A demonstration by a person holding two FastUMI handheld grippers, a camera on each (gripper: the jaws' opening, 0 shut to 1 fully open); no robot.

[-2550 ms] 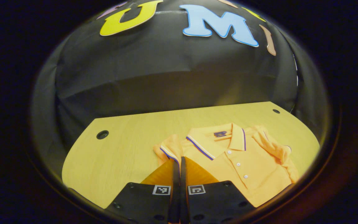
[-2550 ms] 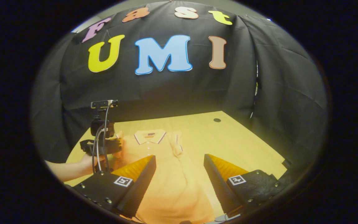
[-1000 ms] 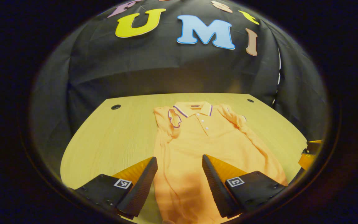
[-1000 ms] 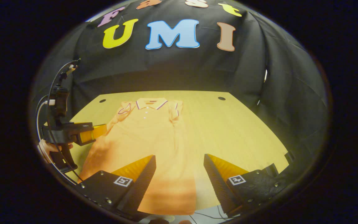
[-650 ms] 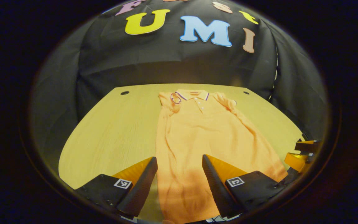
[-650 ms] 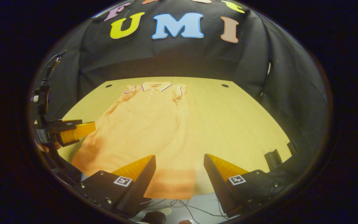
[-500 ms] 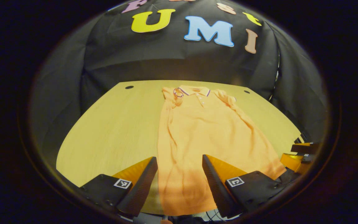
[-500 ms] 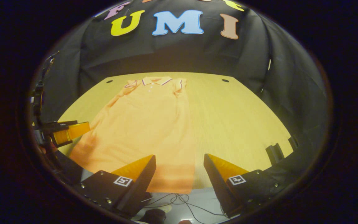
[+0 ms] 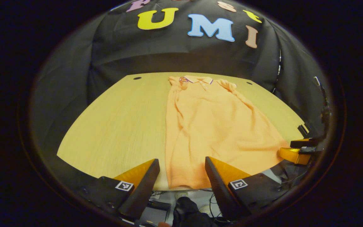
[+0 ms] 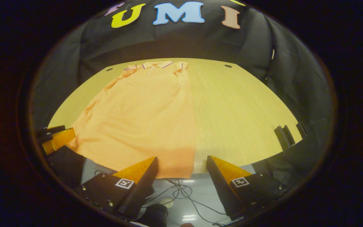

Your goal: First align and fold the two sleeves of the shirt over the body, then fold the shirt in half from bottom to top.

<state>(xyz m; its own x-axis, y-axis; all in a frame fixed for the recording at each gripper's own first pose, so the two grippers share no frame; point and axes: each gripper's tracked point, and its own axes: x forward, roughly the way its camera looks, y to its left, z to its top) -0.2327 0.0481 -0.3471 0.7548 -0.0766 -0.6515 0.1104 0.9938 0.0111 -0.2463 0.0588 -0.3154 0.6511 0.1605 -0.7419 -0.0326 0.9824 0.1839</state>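
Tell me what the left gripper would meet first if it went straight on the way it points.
Probably the shirt's bottom hem, which lies between the open left gripper's fingers at the table's near edge. Depth is unclear, so it might pass just above the cloth.

One orange short-sleeved polo shirt [image 9: 213, 126] lies on one pale wooden bench [image 9: 115, 123]. It has two sleeves: one [image 9: 181, 82] at 11 o'clock of its body, one [image 9: 228, 85] at 1 o'clock. One striped collar [image 9: 200, 80] sits at its 12 o'clock end. The bench has two round cable holes, one [image 9: 137, 78] at 11 o'clock and one [image 9: 249, 83] at 1 o'clock. Two tools are in sight: the left tool [image 9: 181, 176] and the right tool [image 10: 181, 176], each with two fingers spread apart.
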